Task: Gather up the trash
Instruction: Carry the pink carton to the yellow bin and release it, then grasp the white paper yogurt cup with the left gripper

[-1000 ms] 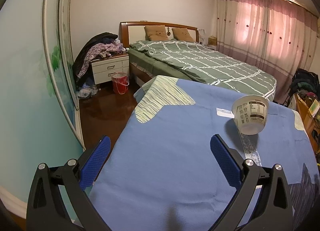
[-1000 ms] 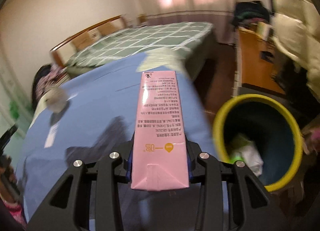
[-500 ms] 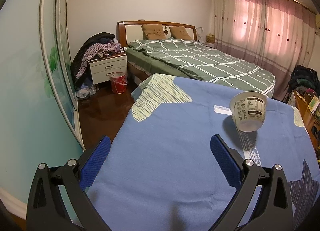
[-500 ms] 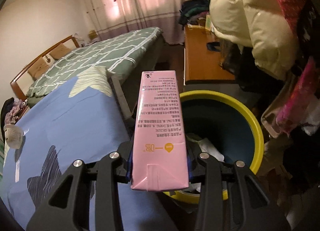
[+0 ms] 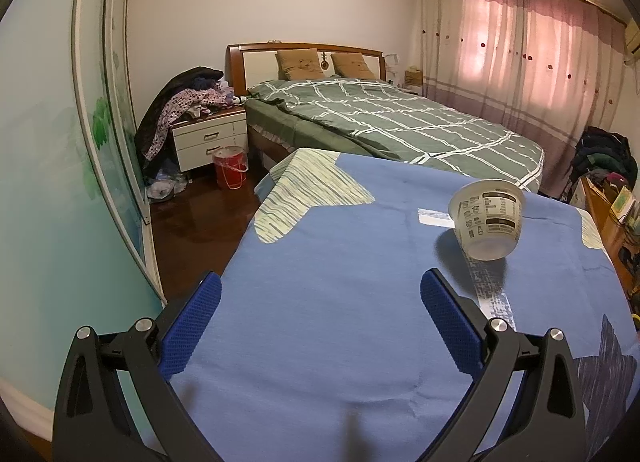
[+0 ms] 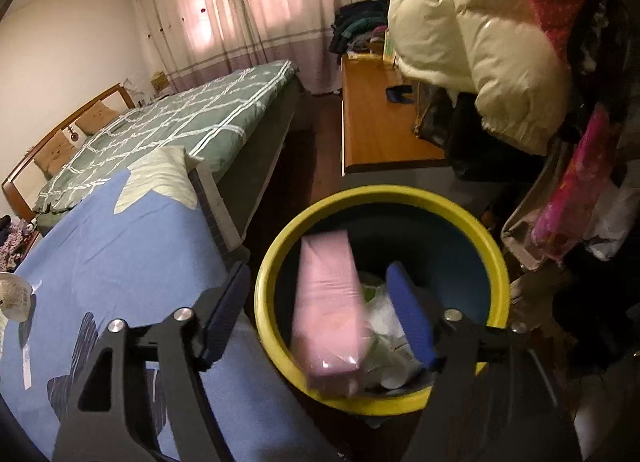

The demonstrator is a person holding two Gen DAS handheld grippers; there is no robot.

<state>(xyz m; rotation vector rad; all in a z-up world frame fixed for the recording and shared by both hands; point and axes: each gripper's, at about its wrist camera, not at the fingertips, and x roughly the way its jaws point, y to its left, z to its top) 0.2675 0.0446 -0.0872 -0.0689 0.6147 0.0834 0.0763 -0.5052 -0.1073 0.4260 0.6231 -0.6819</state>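
My right gripper [image 6: 320, 310] has just been opening, its jaws spread and the pink carton [image 6: 328, 310] dropping free between them into the bin [image 6: 276, 262] below, while ahead of my wide-open left gripper [image 5: 320, 322] lies a light, crushable cup [image 5: 486, 221], best pinched across its rim.

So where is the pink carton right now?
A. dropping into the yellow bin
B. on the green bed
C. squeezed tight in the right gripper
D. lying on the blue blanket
A: the pink carton shows blurred inside the rim of the yellow bin, and the right gripper has just been opening, its pads standing clear of the carton on both sides.
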